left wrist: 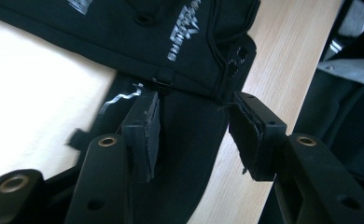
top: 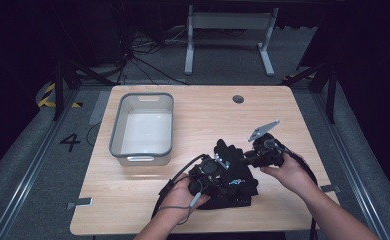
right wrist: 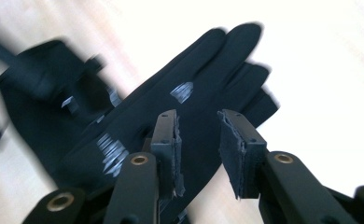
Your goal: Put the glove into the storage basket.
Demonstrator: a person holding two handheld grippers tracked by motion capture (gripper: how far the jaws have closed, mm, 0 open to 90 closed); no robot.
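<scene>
Right gripper [right wrist: 199, 140] has its two black jaws coming up from 6 o'clock with a clear gap between them, pads looking pretty chewed up along the edges. Straight behind them lies a black glove [right wrist: 189, 88] on the light wooden table [right wrist: 325, 70], fingers pointing off toward 1 o'clock, with a few silvery printed marks on it. Over at 9 to 10 o'clock there's more dark stuff, too blurred to tell what it is.
</scene>
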